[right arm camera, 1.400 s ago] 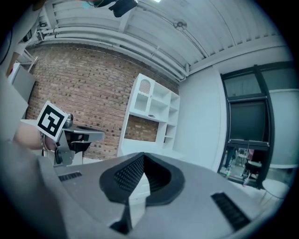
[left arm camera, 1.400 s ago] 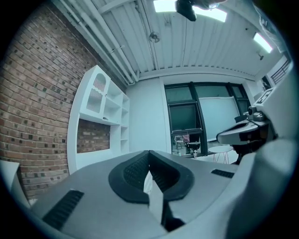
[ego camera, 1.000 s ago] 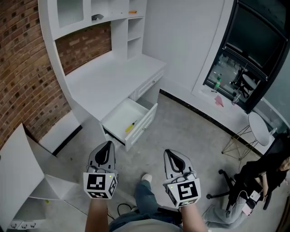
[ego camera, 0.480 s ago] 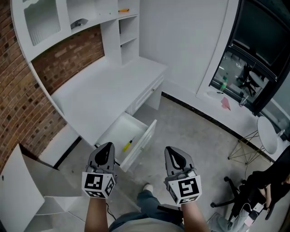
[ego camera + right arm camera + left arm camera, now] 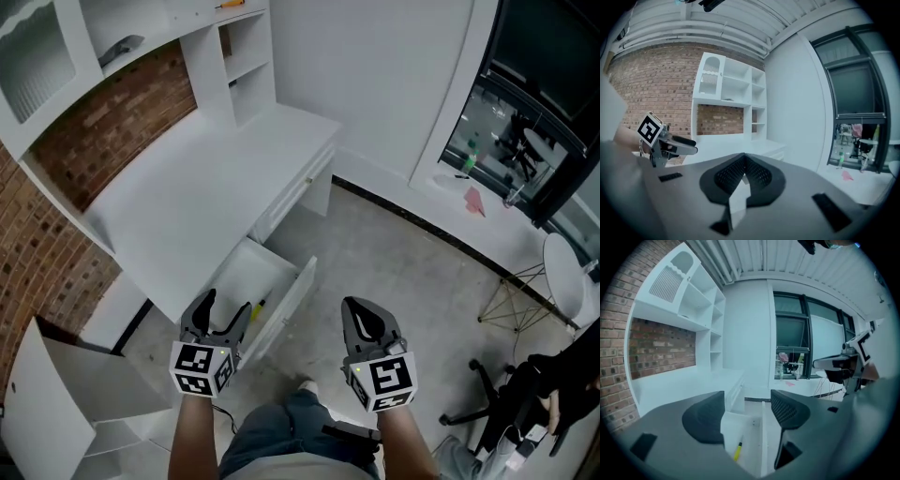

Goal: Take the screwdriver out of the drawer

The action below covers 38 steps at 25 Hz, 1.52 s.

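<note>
Head view shows left gripper (image 5: pixel 227 306) jaws opening, empty, near the screwdriver (image 5: pixel 260 305) in the drawer (image 5: pixel 286 302); right gripper (image 5: pixel 362 315) jaws clenched.

White desk (image 5: pixel 206 183) backed by brick wall (image 5: pixel 103 127); shelf hutch (image 5: pixel 246 58) above desk; grey concrete floor (image 5: pixel 403 272) beside desk; dark window (image 5: pixel 539 89) beyond.

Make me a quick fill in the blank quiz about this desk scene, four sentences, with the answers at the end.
1. The screwdriver lies inside the ___ drawer of the white desk.
2. The screwdriver's handle is ___ in colour.
3. The right hand-held gripper holds nothing, and its jaws are ___.
4. The wall behind the desk is made of ___.

Missing words: open; yellow; shut; brick.
</note>
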### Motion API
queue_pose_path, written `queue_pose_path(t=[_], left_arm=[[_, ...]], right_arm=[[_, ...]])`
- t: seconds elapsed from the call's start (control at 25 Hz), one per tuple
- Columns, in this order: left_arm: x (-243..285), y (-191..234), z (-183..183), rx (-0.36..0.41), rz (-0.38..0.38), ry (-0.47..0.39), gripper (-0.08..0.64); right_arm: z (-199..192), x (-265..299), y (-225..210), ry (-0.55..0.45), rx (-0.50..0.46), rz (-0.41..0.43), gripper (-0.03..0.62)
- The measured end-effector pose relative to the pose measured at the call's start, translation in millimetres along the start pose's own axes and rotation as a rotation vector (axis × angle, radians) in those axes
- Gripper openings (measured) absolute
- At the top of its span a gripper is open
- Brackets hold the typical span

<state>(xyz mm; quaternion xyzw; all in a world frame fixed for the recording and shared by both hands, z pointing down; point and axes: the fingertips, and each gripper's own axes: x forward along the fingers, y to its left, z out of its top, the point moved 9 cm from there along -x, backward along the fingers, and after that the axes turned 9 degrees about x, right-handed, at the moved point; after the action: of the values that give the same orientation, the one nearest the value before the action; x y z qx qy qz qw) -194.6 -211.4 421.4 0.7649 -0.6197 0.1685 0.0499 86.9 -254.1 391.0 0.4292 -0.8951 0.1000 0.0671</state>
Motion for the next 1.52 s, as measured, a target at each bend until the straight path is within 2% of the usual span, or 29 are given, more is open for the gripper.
queue_pose_path(t=[0.28, 0.56, 0.72, 0.88, 1.04, 1.16, 1.28, 1.36, 1.44, 1.52], left_arm=[[50.2, 11.1, -52.1, -0.001, -0.085, 0.171, 0.301], [110.3, 19.1, -118.4, 0.002, -0.245, 0.397, 0.301], [144.1, 22.8, -161.5, 0.015, -0.335, 0.517, 0.299], [170.9, 26.9, -203.8, 0.030, -0.393, 0.625, 0.296], [194.6, 27.4, -242.6, 0.051, -0.422, 0.725, 0.233], [207.5, 23.9, -267.7, 0.079, -0.444, 0.793, 0.212], [217.4, 19.3, -283.0, 0.125, -0.459, 0.818, 0.176], [219.7, 18.5, -286.0, 0.155, -0.438, 0.827, 0.160], [219.3, 19.4, -286.8, 0.172, -0.412, 0.824, 0.095], [218.8, 19.7, -287.8, 0.177, -0.411, 0.820, 0.084]], right_arm=[[-46.5, 32.5, -15.7, 0.136, 0.052, -0.013, 0.012], [-106.0, 52.2, -32.0, 0.286, 0.254, -0.157, 0.012], [-136.2, 67.7, -31.8, 0.325, 0.300, -0.223, 0.011], [-180.6, 83.1, -23.6, 0.390, 0.333, -0.273, 0.011], [-223.7, 92.6, -13.9, 0.483, 0.377, -0.315, 0.011], [-242.1, 95.3, -9.2, 0.513, 0.404, -0.336, 0.012], [-250.5, 98.3, -8.6, 0.522, 0.423, -0.360, 0.012], [-253.1, 99.4, -9.5, 0.522, 0.439, -0.373, 0.012], [-254.6, 99.5, -10.2, 0.526, 0.447, -0.377, 0.012], [-253.5, 100.1, -10.2, 0.534, 0.441, -0.372, 0.011]])
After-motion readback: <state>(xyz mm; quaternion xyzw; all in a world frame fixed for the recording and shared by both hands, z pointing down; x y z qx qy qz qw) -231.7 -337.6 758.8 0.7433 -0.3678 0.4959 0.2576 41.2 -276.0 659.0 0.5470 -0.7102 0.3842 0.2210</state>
